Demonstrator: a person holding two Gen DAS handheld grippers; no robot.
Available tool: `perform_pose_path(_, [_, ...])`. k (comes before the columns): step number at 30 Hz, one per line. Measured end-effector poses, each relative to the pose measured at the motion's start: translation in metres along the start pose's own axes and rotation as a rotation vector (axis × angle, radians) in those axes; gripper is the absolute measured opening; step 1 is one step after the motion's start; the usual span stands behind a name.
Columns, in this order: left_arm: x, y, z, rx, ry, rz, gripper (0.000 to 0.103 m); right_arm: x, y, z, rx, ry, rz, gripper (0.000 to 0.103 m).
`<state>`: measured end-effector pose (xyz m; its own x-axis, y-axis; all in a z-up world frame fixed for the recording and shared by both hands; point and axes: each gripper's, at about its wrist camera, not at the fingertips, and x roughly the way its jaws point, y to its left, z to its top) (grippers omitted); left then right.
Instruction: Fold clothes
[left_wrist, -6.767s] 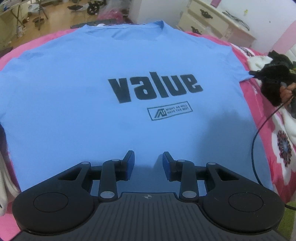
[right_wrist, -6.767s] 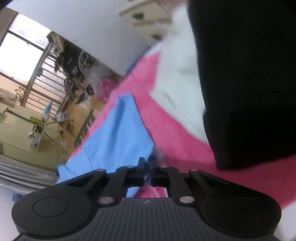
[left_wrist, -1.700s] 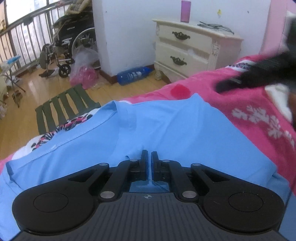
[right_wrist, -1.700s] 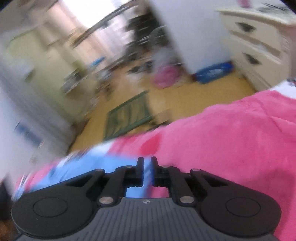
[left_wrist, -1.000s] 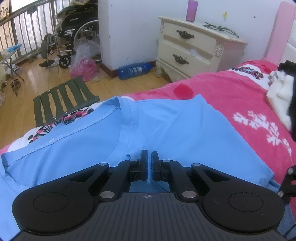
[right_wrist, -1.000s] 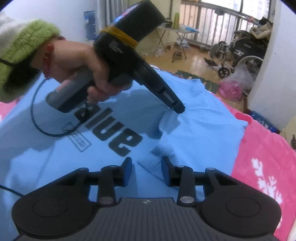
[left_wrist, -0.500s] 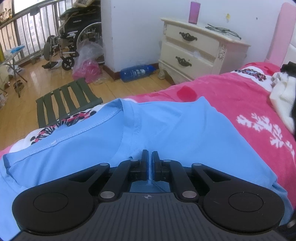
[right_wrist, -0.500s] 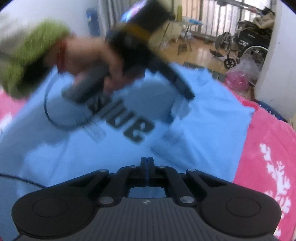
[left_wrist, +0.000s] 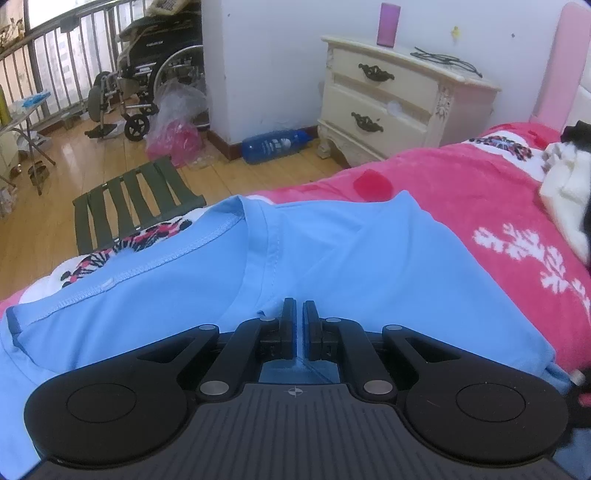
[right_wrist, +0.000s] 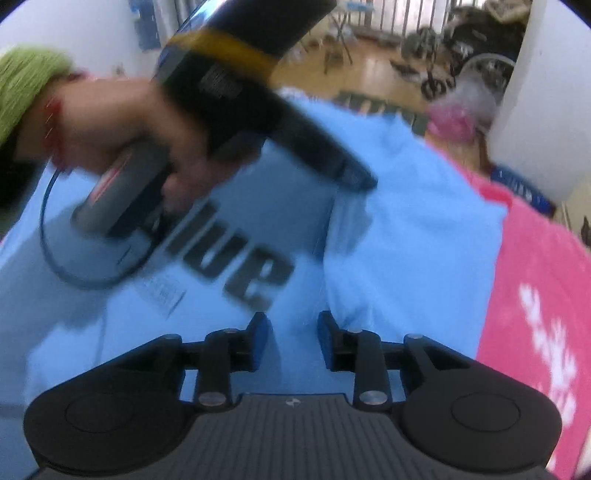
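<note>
A light blue T-shirt (left_wrist: 332, 251) with black lettering (right_wrist: 243, 269) lies on a pink bedspread (left_wrist: 480, 184). Its right side is folded over the front (right_wrist: 413, 251). My left gripper (left_wrist: 299, 314) is shut on a pinch of the shirt's fabric by the sleeve seam. In the right wrist view the same left gripper (right_wrist: 354, 177) shows, held in a hand, its tip at the folded edge. My right gripper (right_wrist: 291, 325) is open and empty just above the shirt, near the fold.
A cream nightstand (left_wrist: 399, 99) stands beyond the bed. A green slatted stool (left_wrist: 136, 199), a blue bottle (left_wrist: 273, 144) and a wheelchair (left_wrist: 147, 92) are on the wooden floor. White and black clothes (left_wrist: 569, 192) lie at the right on the bed.
My right gripper was shut half a second ago and is now open over the shirt. My left gripper stays shut on the fabric and has barely moved.
</note>
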<state>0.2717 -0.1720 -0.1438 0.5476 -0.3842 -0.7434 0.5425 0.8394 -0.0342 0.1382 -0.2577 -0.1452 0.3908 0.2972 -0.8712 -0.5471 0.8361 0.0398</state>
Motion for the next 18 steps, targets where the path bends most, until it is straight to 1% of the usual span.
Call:
perform_pose_path(3, [0.001,0.001,0.0,-0.004,-0.002,-0.005,0.006,-0.012,0.005,-0.014,0.056,0.038,0.094,0.035])
perform_pose_path(4, [0.001,0.001,0.0,-0.004,-0.003,-0.006,0.006,-0.018,0.003,-0.015,0.074,0.023,0.108,0.035])
perform_pose_path(6, [0.0,0.001,0.0,-0.004,-0.003,-0.006,0.006,-0.032,-0.005,-0.012,0.117,-0.043,0.114,0.034])
perform_pose_path(8, [0.0,0.001,0.0,-0.005,0.0,-0.004,0.006,-0.041,-0.019,0.0,0.162,-0.128,0.084,0.032])
perform_pose_path(10, [0.0,0.0,0.001,-0.006,0.002,-0.002,0.006,-0.039,-0.032,0.007,0.207,-0.198,0.057,0.031])
perform_pose_path(11, [0.0,0.0,0.001,-0.006,0.004,-0.001,0.006,-0.035,-0.039,0.01,0.232,-0.213,0.06,0.031])
perform_pose_path(12, [0.0,0.0,0.001,-0.005,0.004,0.001,0.006,-0.026,-0.046,0.012,0.255,-0.211,0.077,0.031])
perform_pose_path(13, [0.0,0.0,0.001,-0.005,0.004,0.0,0.006,-0.015,-0.051,0.011,0.267,-0.196,0.112,0.031])
perform_pose_path(14, [0.0,0.0,0.001,-0.006,0.004,-0.001,0.006,-0.003,-0.053,0.009,0.27,-0.158,0.167,0.031])
perform_pose_path(15, [0.0,0.001,0.0,-0.007,0.004,-0.002,0.006,0.002,-0.052,0.004,0.263,-0.143,0.202,0.031])
perform_pose_path(17, [0.0,0.001,0.0,-0.01,0.004,-0.004,0.006,-0.003,-0.044,-0.004,0.222,-0.139,0.258,0.031])
perform_pose_path(18, [0.001,0.002,0.0,-0.011,0.004,-0.005,0.006,-0.008,-0.041,-0.007,0.2,-0.125,0.311,0.031])
